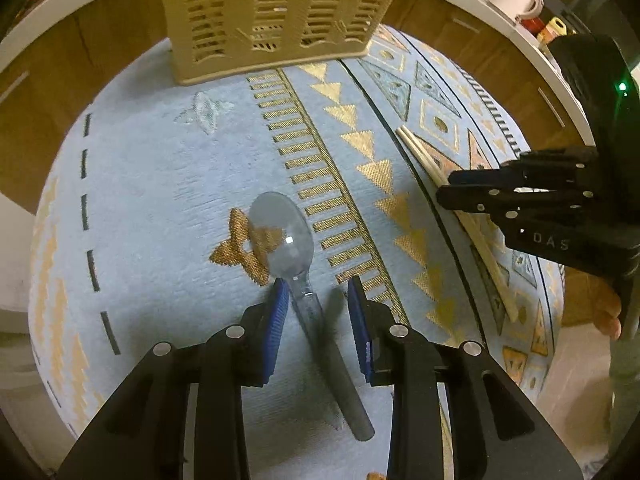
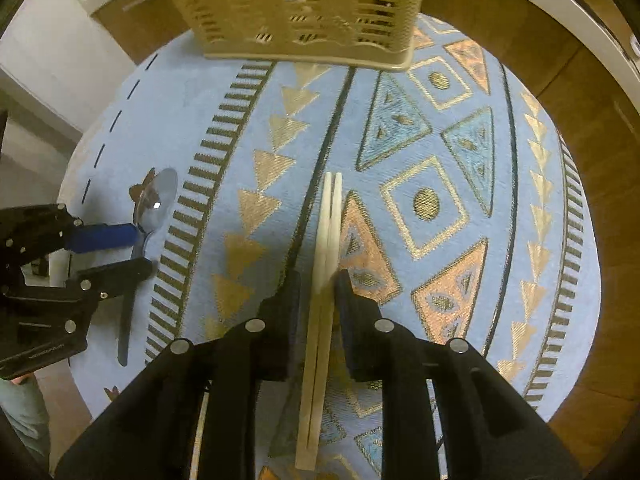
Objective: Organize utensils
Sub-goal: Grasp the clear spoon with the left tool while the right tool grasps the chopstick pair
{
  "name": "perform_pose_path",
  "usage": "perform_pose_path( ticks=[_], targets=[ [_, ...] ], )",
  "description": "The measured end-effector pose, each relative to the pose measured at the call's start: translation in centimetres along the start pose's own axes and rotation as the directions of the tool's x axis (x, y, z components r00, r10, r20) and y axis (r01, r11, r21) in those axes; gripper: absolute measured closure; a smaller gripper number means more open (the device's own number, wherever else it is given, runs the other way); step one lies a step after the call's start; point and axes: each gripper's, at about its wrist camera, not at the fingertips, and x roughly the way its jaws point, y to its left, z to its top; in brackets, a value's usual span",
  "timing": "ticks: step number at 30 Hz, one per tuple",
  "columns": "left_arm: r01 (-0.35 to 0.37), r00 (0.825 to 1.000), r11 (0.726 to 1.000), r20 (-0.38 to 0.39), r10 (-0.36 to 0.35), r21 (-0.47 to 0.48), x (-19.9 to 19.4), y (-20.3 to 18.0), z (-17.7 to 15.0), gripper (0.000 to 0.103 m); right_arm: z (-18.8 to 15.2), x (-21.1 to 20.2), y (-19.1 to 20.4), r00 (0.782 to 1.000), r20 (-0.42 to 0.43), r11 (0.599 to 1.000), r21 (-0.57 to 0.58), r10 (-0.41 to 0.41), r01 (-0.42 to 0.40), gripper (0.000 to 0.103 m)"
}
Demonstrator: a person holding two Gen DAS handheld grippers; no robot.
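Two hand-held tools poised over separate utensils on a desk covered with a patterned blue cloth. The left tool points steeply down with its blue pads set either side of the clear plastic spoon, just where the neck meets the dark handle; the left pad stands at the neck and the right pad stands apart from it, so the tool is released and grasps nothing, the straddle apparently lining it up for a pinch at the narrowest part. The right tool likewise brackets the pair of wooden chopsticks, which lie side by side along the cloth; a narrow gap shows at each pad, so the pair lies loose between the parted jaws rather than clenched. The beige slotted utensil holder stands upright at the far edge of the cloth, well apart from both utensils, presumably the place they are meant for. Neither utensil is yet lifted.
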Motion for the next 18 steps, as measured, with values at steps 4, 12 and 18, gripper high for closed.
perform_pose_path(
  ticks=[4,12,18],
  targets=[
    [0.0,0.999,1.0,-0.051,0.001,0.014,0.3,-0.1,0.9,0.075,0.5,0.2,0.2,0.999,-0.028,1.0,-0.015,-0.027,0.027,0.088],
    [-0.072,0.997,0.997,-0.022,0.072,0.005,-0.1,-0.4,0.9,0.095,0.1,-0.2,0.4,0.999,0.033,0.999,-0.042,-0.029,0.03,0.093],
    [-0.072,0.995,0.997,0.067,0.074,-0.032,-1.2,-0.4,0.3,0.103,-2.0,-3.3,-0.3,0.992,0.125,0.999,-0.045,0.014,-0.008,0.093]
  ],
)
